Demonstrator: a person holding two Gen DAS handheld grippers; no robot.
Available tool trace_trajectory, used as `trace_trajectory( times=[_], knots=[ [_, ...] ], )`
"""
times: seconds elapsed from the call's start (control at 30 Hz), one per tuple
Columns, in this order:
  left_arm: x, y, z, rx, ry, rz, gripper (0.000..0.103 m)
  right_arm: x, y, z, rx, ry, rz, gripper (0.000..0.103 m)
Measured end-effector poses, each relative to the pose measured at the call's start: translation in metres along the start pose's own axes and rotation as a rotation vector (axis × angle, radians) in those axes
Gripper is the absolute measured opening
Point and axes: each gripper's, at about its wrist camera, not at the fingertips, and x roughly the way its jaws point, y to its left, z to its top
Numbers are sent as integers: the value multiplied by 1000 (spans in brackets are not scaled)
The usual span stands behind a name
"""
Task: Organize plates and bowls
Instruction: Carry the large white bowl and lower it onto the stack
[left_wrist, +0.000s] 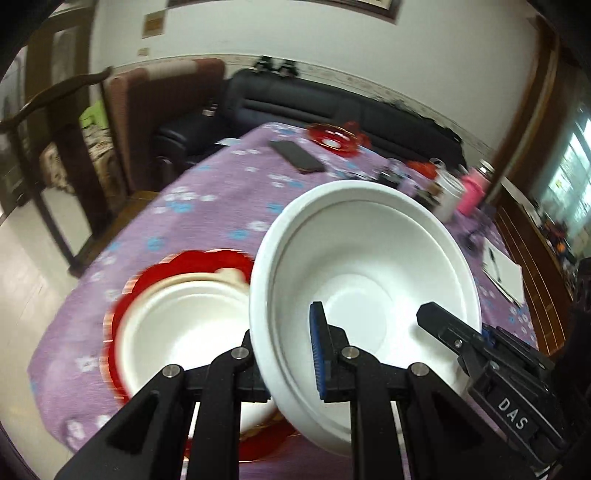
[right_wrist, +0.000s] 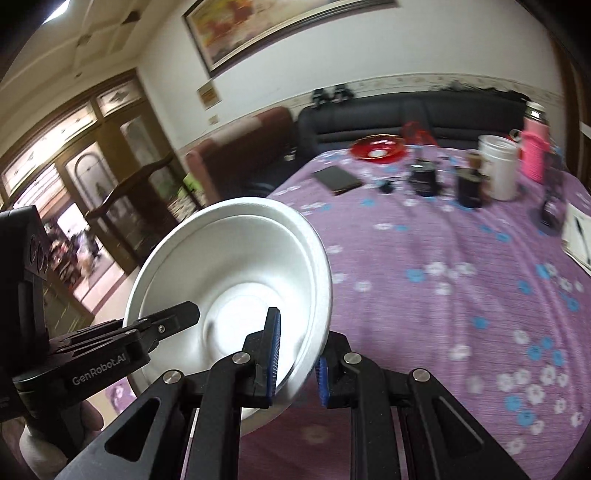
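Observation:
A white foam bowl (left_wrist: 365, 280) hangs tilted above the purple flowered tablecloth (left_wrist: 207, 221), held at two opposite points of its rim. My left gripper (left_wrist: 282, 332) is shut on the near rim, blue pad inside and the other finger outside. My right gripper (right_wrist: 299, 350) is shut on the same bowl (right_wrist: 236, 266) at its right edge. Each gripper shows in the other's view, reaching over the far rim: the right one (left_wrist: 439, 321), the left one (right_wrist: 177, 314). Below left, a second white bowl (left_wrist: 177, 332) rests on a red scalloped plate (left_wrist: 127, 295).
Farther back on the table lie a dark phone (right_wrist: 338, 179), a red glass dish (right_wrist: 378, 147), dark jars (right_wrist: 424, 181), a white cup (right_wrist: 498, 170) and a pink bottle (right_wrist: 535, 151). A notebook with a pen (left_wrist: 506, 273) lies at the right edge. A black sofa (left_wrist: 314, 99) stands behind.

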Motion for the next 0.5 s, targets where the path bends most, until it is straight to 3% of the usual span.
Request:
trace_trajectory(
  times=[0.3, 0.5],
  knots=[
    [-15, 60, -12, -66, -34, 93, 16, 38, 62, -8, -75, 65, 31, 19],
    [-17, 71, -17, -27, -52, 184, 16, 59, 80, -15, -92, 118, 24, 19]
  ],
)
